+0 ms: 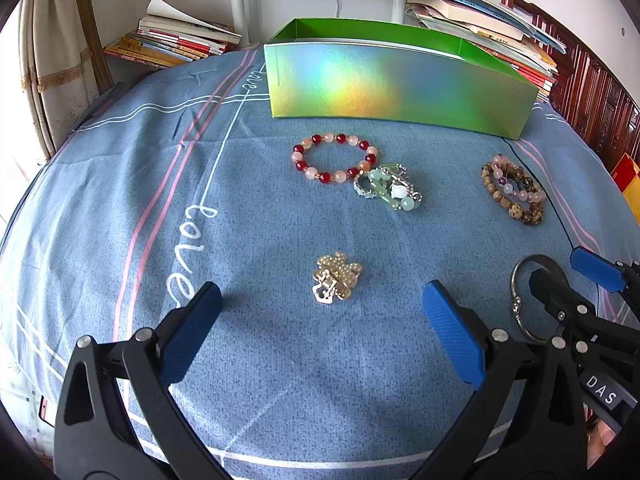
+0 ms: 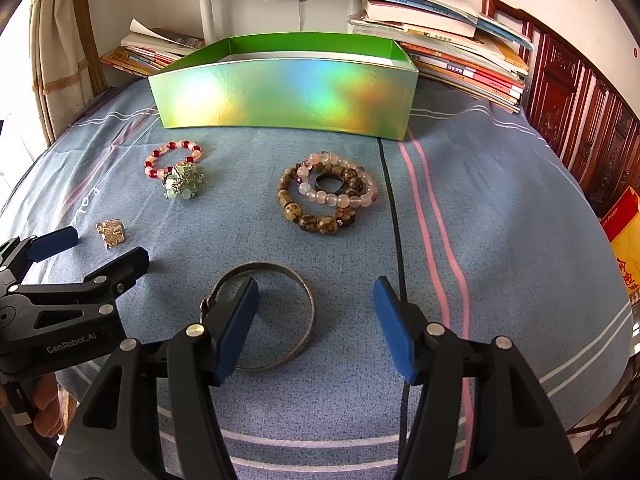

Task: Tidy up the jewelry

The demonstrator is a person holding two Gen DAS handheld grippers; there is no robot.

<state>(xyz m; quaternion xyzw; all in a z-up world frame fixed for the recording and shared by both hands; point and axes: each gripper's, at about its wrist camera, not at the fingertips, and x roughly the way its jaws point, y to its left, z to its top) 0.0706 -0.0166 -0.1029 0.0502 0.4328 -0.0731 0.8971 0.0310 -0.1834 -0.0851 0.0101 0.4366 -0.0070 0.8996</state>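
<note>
In the left wrist view, the left gripper (image 1: 320, 332) hangs over a blue-grey bedsheet (image 1: 248, 360) printed with pink and white stripes and white script, its blue-padded jaws spread wide with nothing between them. Just beyond them lies a small cluster of pale gold pearl beads with a silver clasp (image 1: 337, 276). Farther off sits a bracelet of alternating dark red and pale pink round beads (image 1: 334, 157), laid in an open ring, and touching its near right edge is a tangle of pale green jade beads and silver links (image 1: 390, 189). Well to the right, a bracelet of speckled brown wooden beads (image 1: 516, 210) lies with a strand of translucent pink beads (image 1: 520, 192) on top of it. At the far side stands an open rectangular box with an iridescent green foil wall (image 1: 400, 88). At the near right a thin dark metal bangle (image 1: 516, 300) lies on the sheet, partly hidden by the right gripper (image 1: 568, 276).

In the right wrist view, the right gripper (image 2: 316, 332) has its jaws moderately apart, gripping nothing. The metal bangle (image 2: 306, 292) lies flat on the sheet; its left rim passes behind the left pad and its right rim falls in the gap between the pads, with the right pad clear of it. Beyond it the wooden beads (image 2: 316, 222) and pink strand (image 2: 332, 199) encircle a small dark ring (image 2: 329, 183). Stacks of books (image 2: 452, 52) lie behind the box (image 2: 280, 96).
</note>
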